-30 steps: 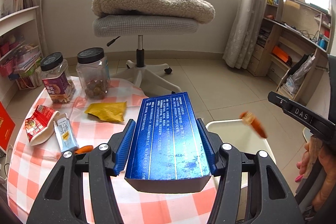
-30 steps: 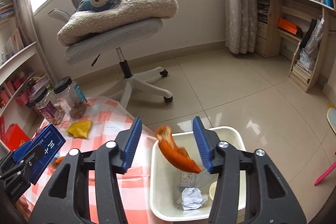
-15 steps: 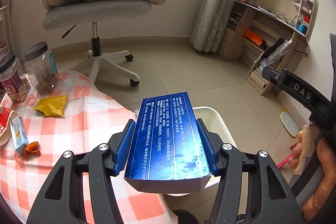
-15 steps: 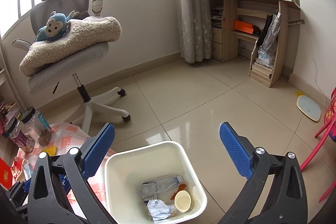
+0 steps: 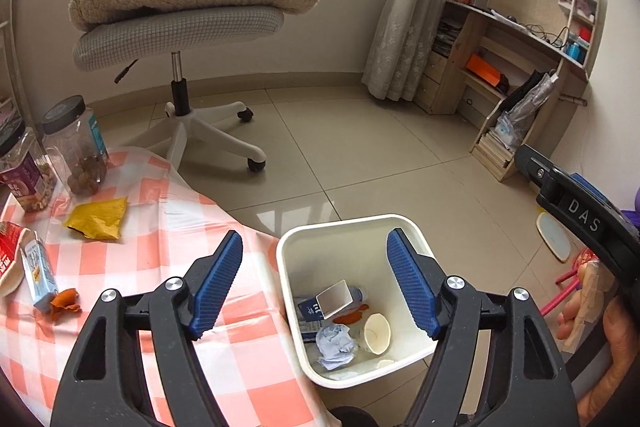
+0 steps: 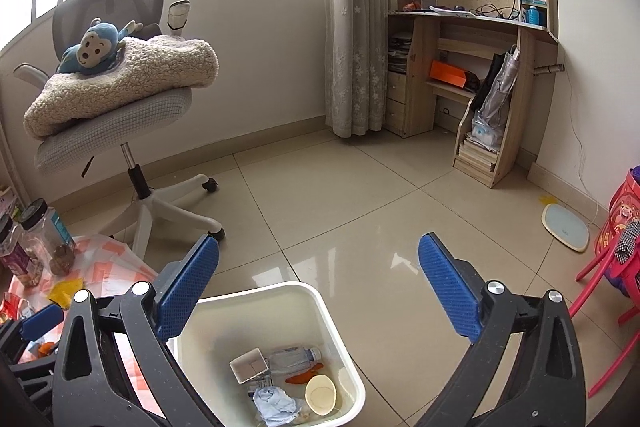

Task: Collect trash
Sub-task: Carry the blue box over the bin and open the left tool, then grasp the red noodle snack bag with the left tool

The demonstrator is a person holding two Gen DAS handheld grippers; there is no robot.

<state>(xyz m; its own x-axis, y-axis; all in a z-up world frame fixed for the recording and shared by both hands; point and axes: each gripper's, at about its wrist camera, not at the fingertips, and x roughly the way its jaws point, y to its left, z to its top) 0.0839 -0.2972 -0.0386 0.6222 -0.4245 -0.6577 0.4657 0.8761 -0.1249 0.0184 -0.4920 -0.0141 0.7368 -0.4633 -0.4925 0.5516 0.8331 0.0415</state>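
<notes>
Jaws apart on both sides, and nothing is between either pair! The left gripper (image 5: 314, 285) hangs over the near rim of the white trash bin (image 5: 344, 227), its blue pads having just been spreading, and the blue box (image 5: 330, 301) lies inside the bin, propped on end against a plastic bottle (image 6: 294, 357). Down there with it: an orange peel (image 6: 306, 377), a crumpled pale-blue tissue (image 5: 336, 341) and a cream paper cup (image 5: 376, 333) lying on its side. The right gripper (image 6: 318, 291) sits above the bin's far edge with its fingers spread wide, having just been opening, only floor tile and bin rim showing in the gap. A hand (image 5: 600, 339) grips its handle at the right edge of the left view. On the checkered tablecloth (image 5: 132, 259) beside the bin, more trash waits: a yellow wrapper (image 5: 98, 217), a small milk carton (image 5: 38, 273) with a scrap of orange peel touching its lower corner, and a red snack bag (image 5: 10, 253) at the left edge. Two black-lidded jars (image 5: 74, 147) stand at the table's far side, near the office chair (image 5: 180, 35) carrying a fleece blanket and a blue monkey plush.
</notes>
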